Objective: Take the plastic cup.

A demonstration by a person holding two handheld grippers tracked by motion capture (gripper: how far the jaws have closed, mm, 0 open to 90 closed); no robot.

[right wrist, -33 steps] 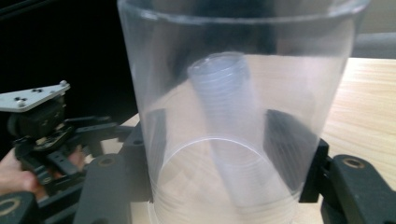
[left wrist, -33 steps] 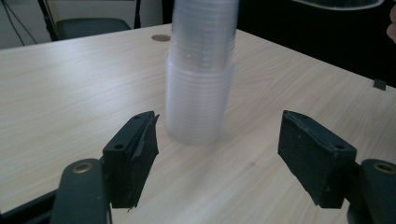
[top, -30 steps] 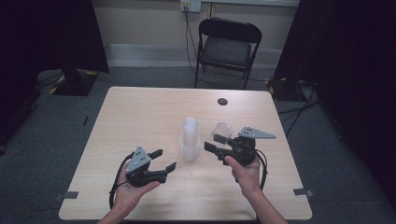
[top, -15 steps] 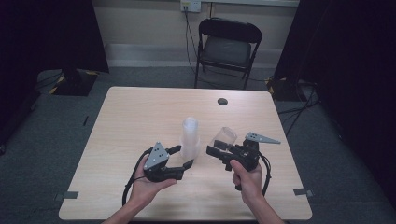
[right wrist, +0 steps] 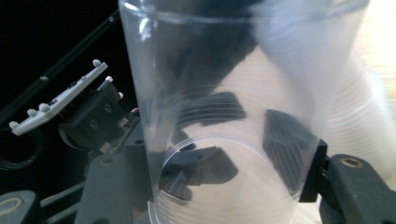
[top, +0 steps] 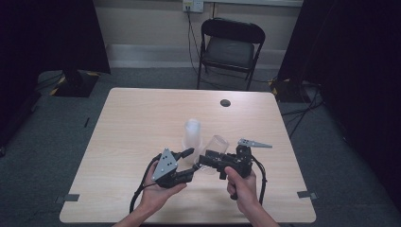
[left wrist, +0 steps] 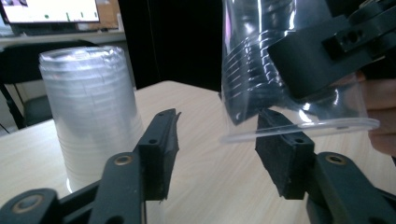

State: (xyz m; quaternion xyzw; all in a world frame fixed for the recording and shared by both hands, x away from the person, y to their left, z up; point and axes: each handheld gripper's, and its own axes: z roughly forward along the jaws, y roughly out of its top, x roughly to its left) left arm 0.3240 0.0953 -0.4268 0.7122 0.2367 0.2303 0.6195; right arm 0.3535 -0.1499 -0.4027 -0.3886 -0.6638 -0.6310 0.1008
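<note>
The right gripper (top: 204, 163) has its jaws clamped on a clear cup (top: 213, 151), one on each side of the wall near the base, as the right gripper view shows. The cup is off the table, tipped on its side just right of the stack (top: 191, 136) of frosted cups and toward the person.

The left gripper (top: 188, 164) has its jaws wide open with nothing in them. In the left gripper view the cup's rim (left wrist: 299, 130) sits right over the right-hand jaw, maybe touching it, can't tell for sure.

My guess is this is a handover or a two-handed pull on the cup. To do it well I'd slide the open jaws further onto the rim so one pad goes inside and one outside, then close gently, since thin plastic like this looks like it'll buckle if squeezed hard. Keep the right grip on until the left one has it.

The stack stands upright, rim down, on a pale wood table (top: 132, 123). Beyond the stack, near the far edge, there's a small dark round thing (top: 225, 102). Further back is a black folding chair (top: 230, 49) against a beige wall, with grey carpet and dark curtains on both sides.
</note>
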